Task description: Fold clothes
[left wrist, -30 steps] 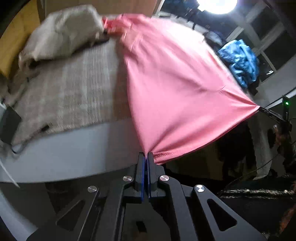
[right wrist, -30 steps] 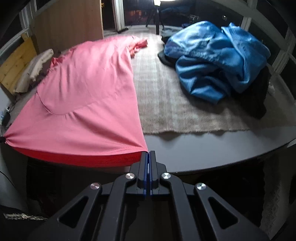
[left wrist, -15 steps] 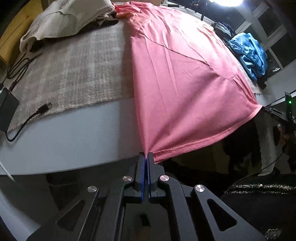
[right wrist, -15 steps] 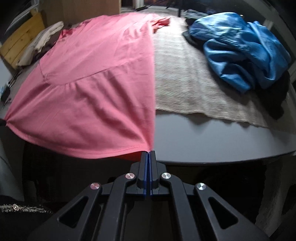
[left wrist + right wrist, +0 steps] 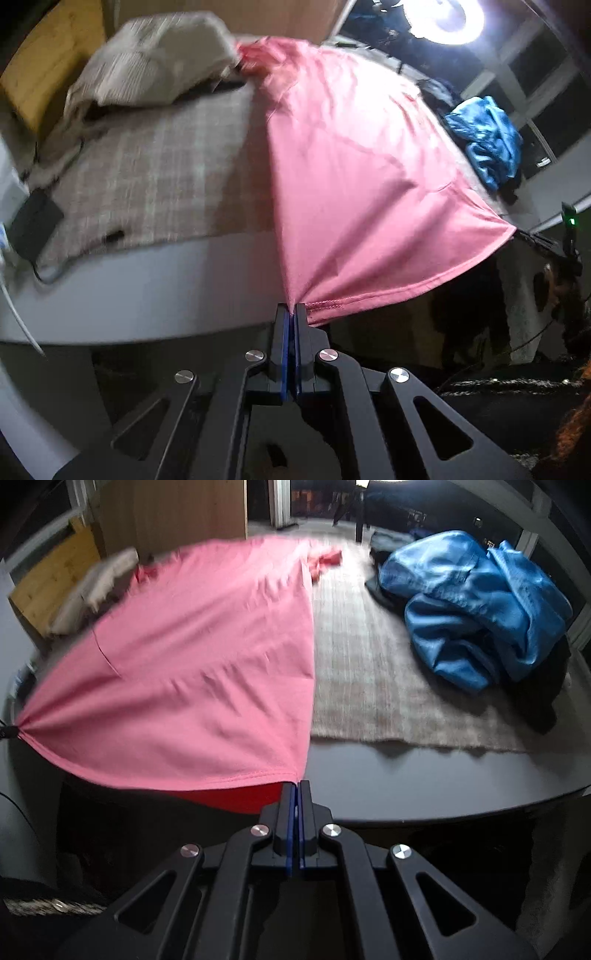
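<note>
Left gripper (image 5: 294, 314) and right gripper (image 5: 295, 790) pinching hem corners of pink shirt (image 5: 354, 177); uneven tension risks slippage, skewed lay.

My tongs (image 5: 294, 314) are black with blue pads (image 5: 284, 350). The shirt (image 5: 354, 177) is plain pink, its underside redder (image 5: 243, 797). The blanket (image 5: 155, 177) is beige with a faint check. A glossy blue garment (image 5: 472, 605) sits far right, a cream knit (image 5: 155, 62) far left — both plain.
</note>
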Motion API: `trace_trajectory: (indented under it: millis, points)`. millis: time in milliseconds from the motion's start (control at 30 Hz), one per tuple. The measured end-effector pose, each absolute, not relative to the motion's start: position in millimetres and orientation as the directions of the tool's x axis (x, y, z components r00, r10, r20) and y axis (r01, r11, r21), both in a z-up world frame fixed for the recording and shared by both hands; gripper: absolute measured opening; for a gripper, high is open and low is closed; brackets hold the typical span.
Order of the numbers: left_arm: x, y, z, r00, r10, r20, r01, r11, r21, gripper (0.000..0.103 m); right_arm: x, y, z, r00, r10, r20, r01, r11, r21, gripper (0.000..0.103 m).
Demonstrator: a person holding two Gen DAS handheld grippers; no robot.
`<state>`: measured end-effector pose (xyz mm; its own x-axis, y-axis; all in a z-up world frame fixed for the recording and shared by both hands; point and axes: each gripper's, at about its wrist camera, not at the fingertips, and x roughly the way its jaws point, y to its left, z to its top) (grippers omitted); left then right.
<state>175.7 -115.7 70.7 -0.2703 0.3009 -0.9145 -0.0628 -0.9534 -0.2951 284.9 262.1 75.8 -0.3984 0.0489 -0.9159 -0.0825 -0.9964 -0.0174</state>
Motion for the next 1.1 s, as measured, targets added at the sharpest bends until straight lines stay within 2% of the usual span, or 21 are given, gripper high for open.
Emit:
trace_trajectory:
  millis: [167,333,400,467,600,733,767,833,867,967,1100]
  points:
    - [173,-111,29,-0.178,0.274,-0.945,-0.042,-0.962,-0.271,0.002,283,260,47,-0.314,0.060,-0.947,-0.051,-0.998,-0.046,0.001]
    - [174,-122,46,-0.196,0.266,-0.944,-0.008,-0.963,-0.269,0.004,288,260,59,-0.264,0.023,-0.964,0.013,-1.000,-0.027,0.005]
    - [168,-129,66,-0.239,0.252,-0.938,0.007,-0.965,-0.262,0.005,291,267,82,-0.300,-0.013,-0.954,-0.003,-1.000,0.014,0.011]
    - [155,-134,87,-0.292,0.250,-0.923,0.002,-0.965,-0.262,0.009,285,276,111,-0.363,-0.032,-0.931,-0.033,-0.998,0.047,0.023]
    - [107,-135,120,-0.383,0.257,-0.887,-0.063,-0.966,-0.253,0.024,253,296,173,-0.505,-0.088,-0.859,-0.054,-0.990,0.133,0.027]
    - [41,-110,128,-0.427,0.277,-0.861,-0.121,-0.961,-0.250,0.029,199,315,197,-0.582,-0.073,-0.810,-0.064,-0.989,0.135,0.040]
    - [25,-101,128,-0.434,0.275,-0.858,-0.125,-0.961,-0.245,0.030,183,320,196,-0.594,-0.072,-0.801,-0.061,-0.989,0.134,0.042]
    - [-1,-82,131,-0.452,0.272,-0.850,-0.123,-0.962,-0.243,0.043,146,333,184,-0.595,-0.046,-0.802,-0.082,-0.990,0.117,0.042]
    - [-13,-70,132,-0.454,0.283,-0.845,-0.130,-0.959,-0.251,0.046,129,341,178,-0.592,-0.038,-0.805,-0.093,-0.989,0.114,0.042]
    - [-42,-29,136,-0.436,0.320,-0.841,-0.183,-0.947,-0.265,0.049,74,372,149,-0.582,-0.034,-0.813,-0.127,-0.983,0.132,0.042]
    - [-78,55,131,-0.379,0.369,-0.849,-0.300,-0.916,-0.265,0.054,5,408,111,-0.552,-0.099,-0.828,-0.117,-0.974,0.194,0.042]
